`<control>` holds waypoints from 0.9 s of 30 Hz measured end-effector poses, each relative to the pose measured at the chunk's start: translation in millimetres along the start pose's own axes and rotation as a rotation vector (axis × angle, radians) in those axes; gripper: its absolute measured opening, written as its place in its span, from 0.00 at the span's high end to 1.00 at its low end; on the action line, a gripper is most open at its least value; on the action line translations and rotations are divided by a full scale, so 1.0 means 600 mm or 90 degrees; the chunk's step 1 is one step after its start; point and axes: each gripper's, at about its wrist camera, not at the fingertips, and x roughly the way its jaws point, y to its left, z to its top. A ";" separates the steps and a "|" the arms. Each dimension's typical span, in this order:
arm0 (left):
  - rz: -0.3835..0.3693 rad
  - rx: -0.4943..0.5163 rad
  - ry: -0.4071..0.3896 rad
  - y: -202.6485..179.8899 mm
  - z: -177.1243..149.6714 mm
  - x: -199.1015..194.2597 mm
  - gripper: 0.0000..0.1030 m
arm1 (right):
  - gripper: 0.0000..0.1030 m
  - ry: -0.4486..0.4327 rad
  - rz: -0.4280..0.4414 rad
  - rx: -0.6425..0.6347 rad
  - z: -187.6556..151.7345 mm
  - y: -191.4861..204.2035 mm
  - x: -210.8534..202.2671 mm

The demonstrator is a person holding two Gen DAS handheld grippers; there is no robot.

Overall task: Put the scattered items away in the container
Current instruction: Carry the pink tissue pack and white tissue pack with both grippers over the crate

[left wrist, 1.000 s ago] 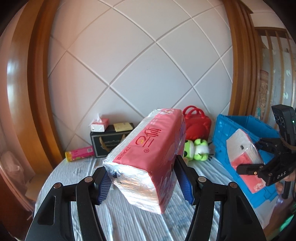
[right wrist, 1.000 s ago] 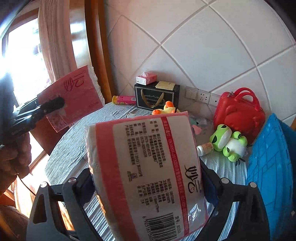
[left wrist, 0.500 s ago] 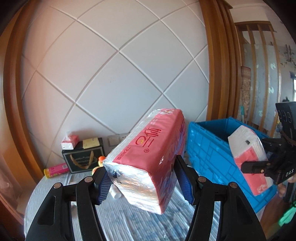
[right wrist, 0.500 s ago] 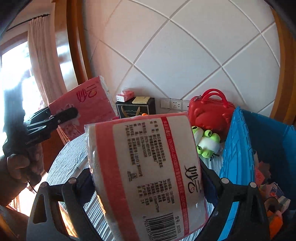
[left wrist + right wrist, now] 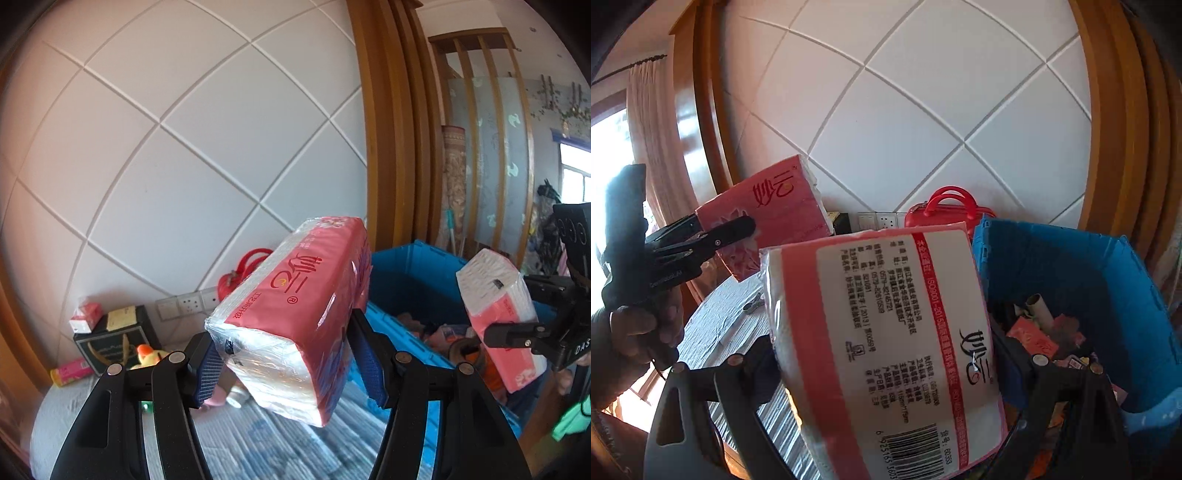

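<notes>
Tissue packs look light, soft and squashy under slippery film, best pinched across the flat sides mid-length: left tongs (image 5: 291,363) clamp one pack (image 5: 291,314), right tongs (image 5: 886,373) clamp the other pack (image 5: 886,339). Both hang beside the blue crate (image 5: 1071,266) at the worktop (image 5: 258,439) edge. Versus a second ago, crate sits nearer, its contents now showing.

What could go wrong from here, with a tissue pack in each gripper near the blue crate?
1. The left gripper clamps its tissue pack near one end; the soft wrap may slip.
2. The blue crate already holds clutter, so dropped packs could land crooked.
3. The right gripper and its tissue pack are close by; simultaneous drops might collide.
</notes>
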 end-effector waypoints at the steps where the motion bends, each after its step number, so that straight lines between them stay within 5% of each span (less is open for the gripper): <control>1: -0.006 0.003 -0.001 -0.015 0.005 0.009 0.40 | 0.09 0.000 -0.004 0.003 -0.002 -0.014 -0.005; 27: -0.161 0.091 0.017 -0.347 0.120 0.183 0.40 | 0.09 0.044 -0.160 0.102 -0.095 -0.273 -0.114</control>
